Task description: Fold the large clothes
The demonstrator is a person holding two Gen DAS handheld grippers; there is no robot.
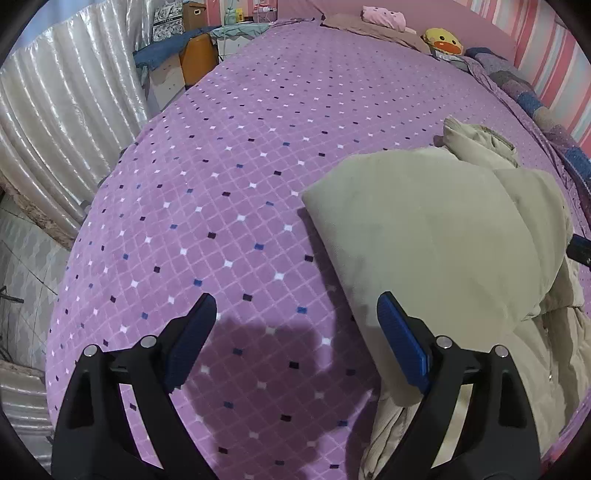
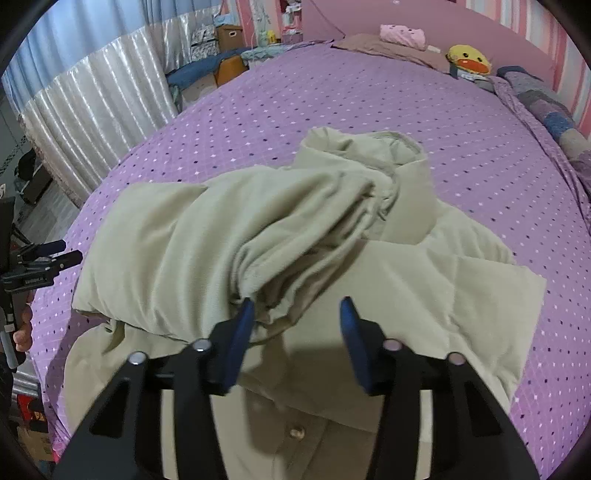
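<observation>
Curtains point(image 1: 66, 122), silvery white and pleated, hang along the far left of both views, beside one bed point(image 1: 229, 177) spread with a purple diamond-patterned cover.

Two sets of tongs appear, one per view, each with two blue-padded fingers on black arms. The left tongs point(image 1: 297, 317) are spread wide and hold nothing; purple cover and their own shadow show between the fingers. They also appear small at the left edge of the right wrist view point(image 2: 68, 251), in a partly visible hand.

One garment is on the bed: a pale beige padded jacket point(image 2: 424, 295). From the left wrist view it lies to the right of the left tongs, and the right finger overlaps the edge of a folded-over panel; contact cannot be told. From the right wrist view the jacket lies directly ahead of and beneath the right tongs point(image 2: 297, 312). Its long axis runs away from the camera, with the collar end point(image 2: 365, 147) toward the head of the bed and a buttoned front nearest. One sleeve or panel is bunched across the body, slanting from the collar down toward the left finger.

The right tongs are also open, gripping nothing, though the left finger touches or nearly touches the bunched fabric.

At the head of the bed, right of centre, sit one yellow duck plush point(image 2: 469, 59) and one pink folded item point(image 2: 402, 35).
</observation>
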